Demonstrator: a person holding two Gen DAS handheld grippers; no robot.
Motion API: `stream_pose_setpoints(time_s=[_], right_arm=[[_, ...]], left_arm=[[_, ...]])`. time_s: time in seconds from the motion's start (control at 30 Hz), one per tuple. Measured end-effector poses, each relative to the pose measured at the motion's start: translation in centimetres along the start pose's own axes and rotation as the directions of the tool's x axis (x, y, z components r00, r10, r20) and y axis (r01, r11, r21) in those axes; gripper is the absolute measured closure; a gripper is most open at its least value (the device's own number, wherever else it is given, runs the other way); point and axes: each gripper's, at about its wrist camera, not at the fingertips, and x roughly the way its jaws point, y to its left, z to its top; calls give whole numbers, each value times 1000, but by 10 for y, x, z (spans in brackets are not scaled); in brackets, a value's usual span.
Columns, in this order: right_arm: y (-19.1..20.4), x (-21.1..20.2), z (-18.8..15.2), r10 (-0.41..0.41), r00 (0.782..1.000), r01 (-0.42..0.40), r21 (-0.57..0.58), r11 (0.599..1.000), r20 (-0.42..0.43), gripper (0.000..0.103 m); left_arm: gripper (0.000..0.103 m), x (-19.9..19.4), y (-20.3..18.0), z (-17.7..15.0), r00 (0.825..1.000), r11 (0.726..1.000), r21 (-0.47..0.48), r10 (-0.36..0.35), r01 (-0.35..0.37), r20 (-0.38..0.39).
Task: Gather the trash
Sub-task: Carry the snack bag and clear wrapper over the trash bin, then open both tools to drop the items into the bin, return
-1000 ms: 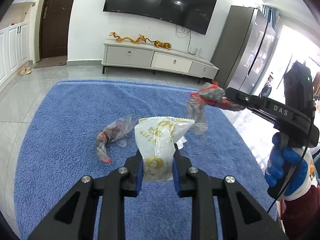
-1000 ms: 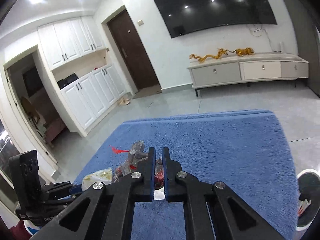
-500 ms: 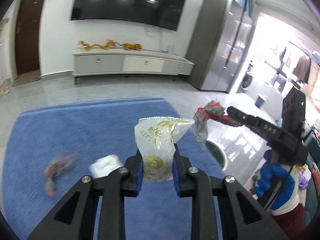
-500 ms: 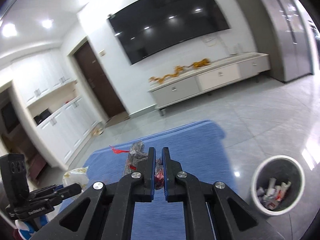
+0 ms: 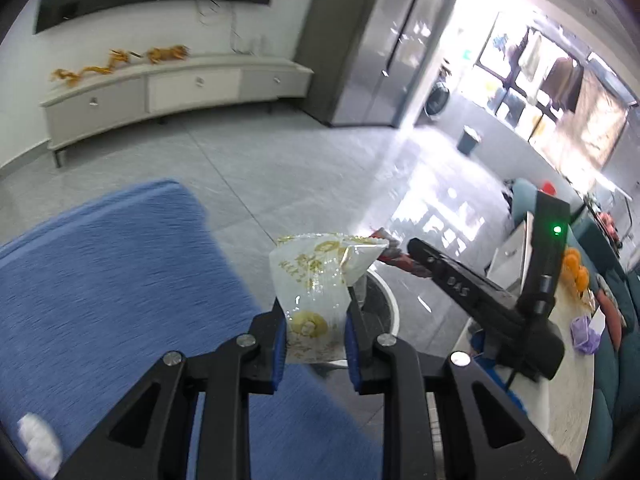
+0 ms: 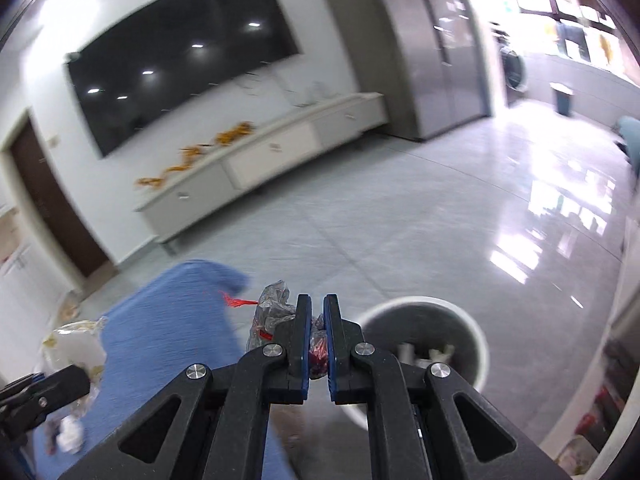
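Left gripper is clamping a white wrapper with gold print, held upright in the air just in front of the round white bin. Right gripper is pinching a crumpled clear-and-red wrapper (fingers nearly together on it), beside the bin's rim. Bin is sitting on grey tile next to the blue rug; it is holding some scraps.

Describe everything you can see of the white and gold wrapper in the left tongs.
The wrapper is a crinkly plastic pouch, glossy white with gold print and a gold round emblem low down. It stands upright, pinched near its bottom between the blue pads of the left tongs, its torn top flaring open. It hangs in the air beside the rug, in front of the bin.
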Motion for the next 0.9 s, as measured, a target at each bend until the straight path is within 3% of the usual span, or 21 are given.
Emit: stream_pose_setpoints(time_s=[0.13,0.4,0.57,0.7,0.77,0.9], right_arm=[[-32,30,2,-95,995,97,51,994,-40,96],[-71,76,7,-176,979,187,111,976,-105,96],[-82,94,12,-175,977,190,122,974,-123,94],[-90,102,12,-177,976,192,118,974,-127,89],[-93,106,14,-186,975,200,111,973,-125,76],[-96,105,19,-195,974,208,115,971,-114,76]], left_arm=[[80,53,-12,14,997,999,-13,-40,39,-73],[78,140,-27,37,979,995,-57,-90,81,-183],[73,172,-23,45,970,990,-102,-116,96,-212],[48,183,-15,49,968,983,-144,-139,110,-208],[48,187,-17,51,968,981,-155,-150,120,-202],[48,186,-20,52,969,980,-159,-153,123,-195]])
